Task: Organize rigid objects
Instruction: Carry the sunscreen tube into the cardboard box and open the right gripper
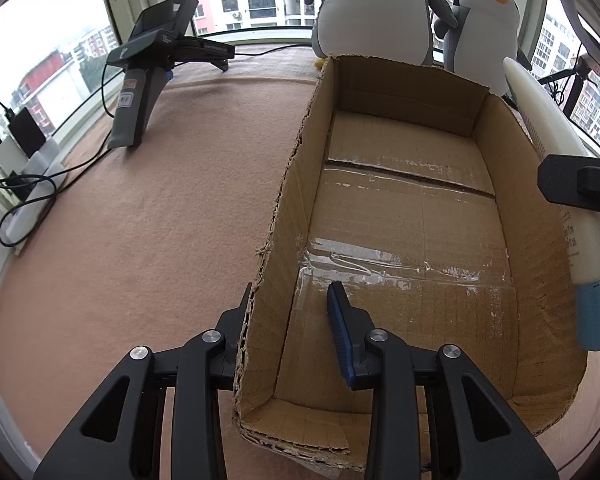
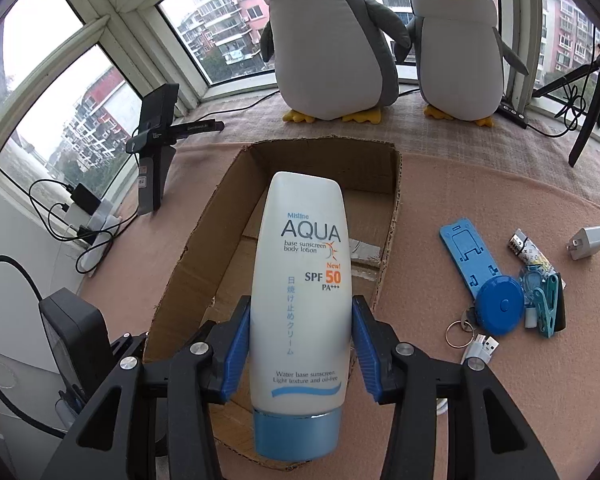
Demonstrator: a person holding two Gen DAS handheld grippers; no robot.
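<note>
An open cardboard box [image 1: 412,216] lies on the pink cloth, nothing inside it. My left gripper [image 1: 290,292] straddles the box's left wall at its near corner: the outer finger lies against the wall and the blue-padded finger [image 1: 340,320] is inside, jaws narrow. My right gripper [image 2: 300,308] is shut on a white sunscreen bottle [image 2: 300,280] with a blue cap, cap toward me, held above the box [image 2: 204,248]. In the left wrist view the bottle [image 1: 580,240] hangs over the box's right wall, with a black finger [image 1: 576,184] across it.
Right of the box lie small items: a blue phone stand [image 2: 464,252], a round blue tape measure [image 2: 500,308], a teal clip [image 2: 548,304], a white plug [image 2: 588,242], a key ring [image 2: 458,334]. Two plush penguins [image 2: 332,40] stand behind. A black device on a stand [image 1: 140,92] and cables sit left.
</note>
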